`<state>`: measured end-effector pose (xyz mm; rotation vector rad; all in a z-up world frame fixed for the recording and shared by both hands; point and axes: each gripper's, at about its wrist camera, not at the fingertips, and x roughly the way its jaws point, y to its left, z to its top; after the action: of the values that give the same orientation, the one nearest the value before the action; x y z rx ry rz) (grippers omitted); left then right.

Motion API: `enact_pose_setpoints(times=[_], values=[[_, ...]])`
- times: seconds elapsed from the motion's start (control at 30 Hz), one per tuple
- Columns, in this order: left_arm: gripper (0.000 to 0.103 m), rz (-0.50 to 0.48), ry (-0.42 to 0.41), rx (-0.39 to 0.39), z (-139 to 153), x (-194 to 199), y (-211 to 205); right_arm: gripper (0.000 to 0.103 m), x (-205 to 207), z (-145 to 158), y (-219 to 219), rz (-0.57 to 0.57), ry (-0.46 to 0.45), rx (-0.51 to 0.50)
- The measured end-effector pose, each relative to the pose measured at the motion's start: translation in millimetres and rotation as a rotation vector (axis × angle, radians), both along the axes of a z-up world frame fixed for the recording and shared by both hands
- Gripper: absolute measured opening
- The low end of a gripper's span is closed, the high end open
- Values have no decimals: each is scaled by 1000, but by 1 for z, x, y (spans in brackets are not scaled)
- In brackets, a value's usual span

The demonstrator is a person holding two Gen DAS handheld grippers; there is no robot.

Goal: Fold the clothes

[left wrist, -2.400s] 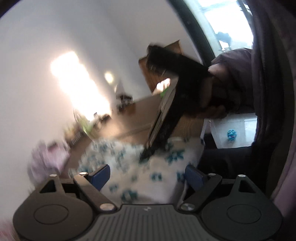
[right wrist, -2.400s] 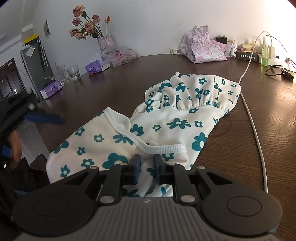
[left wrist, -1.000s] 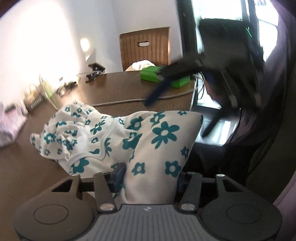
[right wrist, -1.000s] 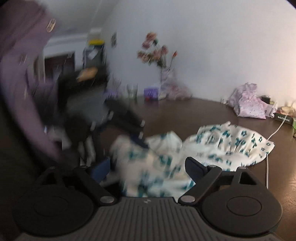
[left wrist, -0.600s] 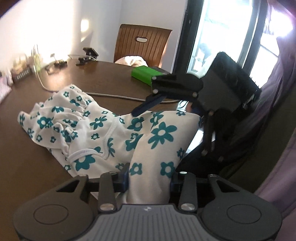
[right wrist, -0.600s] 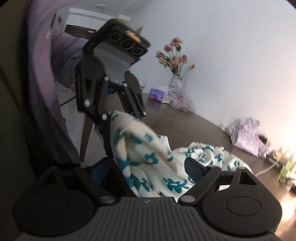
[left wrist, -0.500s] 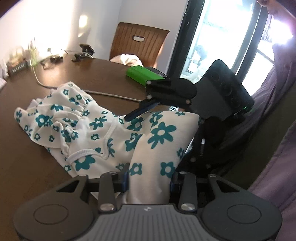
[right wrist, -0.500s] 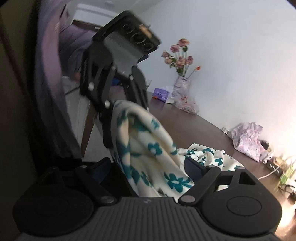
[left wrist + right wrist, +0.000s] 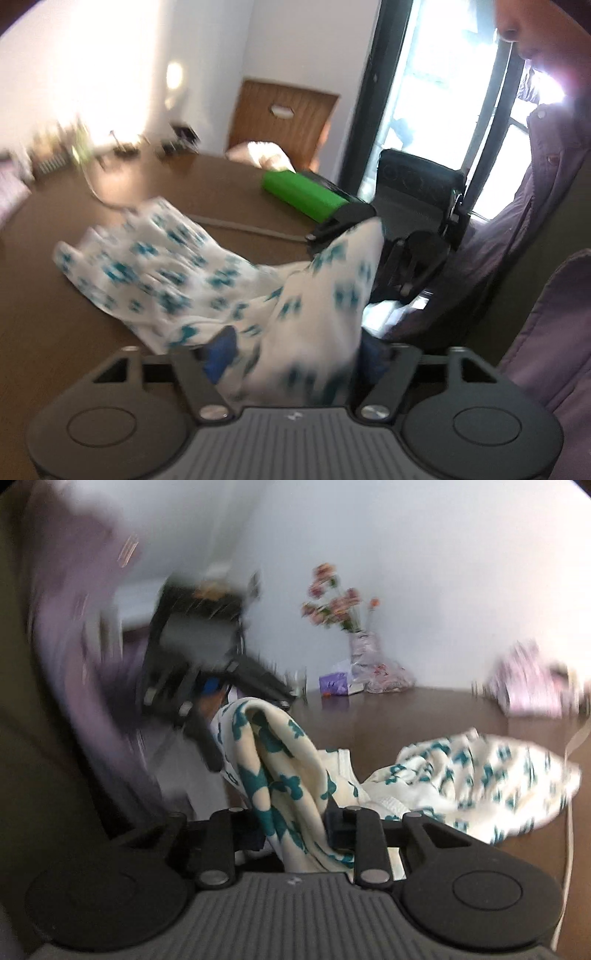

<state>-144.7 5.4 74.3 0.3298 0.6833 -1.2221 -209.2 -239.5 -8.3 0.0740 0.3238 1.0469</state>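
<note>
A white garment with teal flowers [image 9: 177, 266] lies partly on the dark wooden table [image 9: 55, 332]; its near end is lifted off the edge. My left gripper [image 9: 295, 350] is shut on that lifted end. My right gripper [image 9: 295, 830] is shut on the same end from the other side, with the cloth [image 9: 273, 753] draped up between the two tools. The far ruffled part [image 9: 498, 775] still rests on the table. Both views are blurred by motion.
A green box [image 9: 303, 192] and a white cable [image 9: 229, 221] lie on the table beyond the garment. A wooden chair [image 9: 284, 122] stands behind. A flower vase [image 9: 362, 653], tissue pack [image 9: 334, 683] and pink clothes [image 9: 528, 690] sit along the wall.
My right gripper has closed on the lifted end of the garment. Both grippers have raised the cloth higher and the views have swung, blurring them.
</note>
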Motion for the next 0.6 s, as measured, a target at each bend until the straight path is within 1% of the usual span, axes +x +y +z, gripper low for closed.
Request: enact_pose_setpoints(times=[0.03, 0.07, 0.1, 0.17, 0.23, 0.3, 0.4, 0.47, 0.53, 0.6], values=[[74, 15, -42, -14, 0, -2, 2, 27, 4, -2, -10, -1, 47, 60], [77, 31, -69, -37, 0, -1, 3, 27, 9, -5, -17, 1, 77, 99], [79, 39, -74, -61, -2, 1, 3, 27, 12, -7, -22, 10, 111, 133], [80, 31, -58, -90, -7, 7, -2, 27, 19, -11, -27, 31, 162, 158], [80, -6, -59, -76, -13, 8, -10, 26, 20, -11, -27, 53, 180, 145], [81, -59, -80, -58, -17, 8, -17, 26, 20, -10, -27, 71, 180, 119], [84, -121, -91, -60, -22, 13, -21, 26, 22, -6, -25, 108, 187, 88], [84, -148, -83, -56, -26, 17, -24, 26, 24, -2, -23, 134, 190, 62], [85, -170, -103, -41, -28, 19, -27, 26, 30, 1, -22, 146, 202, 47], [85, -186, -124, -45, -29, 19, -27, 26, 35, 4, -20, 158, 210, 40]])
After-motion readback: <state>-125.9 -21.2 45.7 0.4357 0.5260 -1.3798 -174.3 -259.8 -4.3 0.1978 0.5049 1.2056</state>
